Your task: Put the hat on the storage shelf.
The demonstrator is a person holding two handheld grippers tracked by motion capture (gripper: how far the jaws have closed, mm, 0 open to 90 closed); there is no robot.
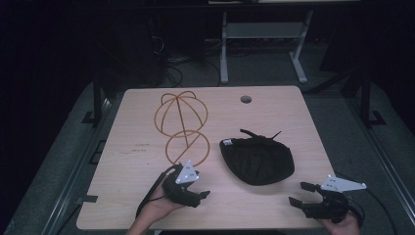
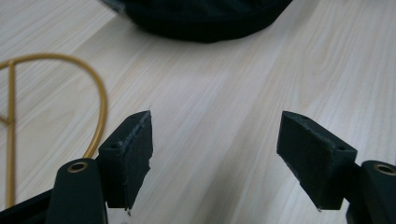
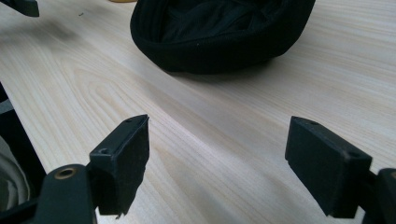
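1. Lying upside down on the light wooden worktop (image 1: 274,105), the black fabric cap (image 1: 257,159) shows its open inside and its strap at the far side; this position probably lets the jaws take its rim easily.
2. The left gripper (image 1: 205,194) rests low at the near edge of the worktop, held in the person's hand, and points toward the cap. Its jaws stand wide apart and hold nothing.
3. The right gripper (image 1: 301,193) is near the front right corner of the worktop, also pointing toward the cap from the other side. Its jaws are wide as well, with nothing between them.
4. The golden wire hat stand (image 1: 181,125), a dome of thin wires with a ring base, lies on its side to the left of the cap, apart from it. I judge that the cap should go on this frame, so both things are kept within reach.
5. In the left gripper view the cap is cut off at the top edge, and the stand appears as one curved wire (image 2: 100,100).
6. The room behind the worktop is dark, and the things on the floor there are hard to make out.
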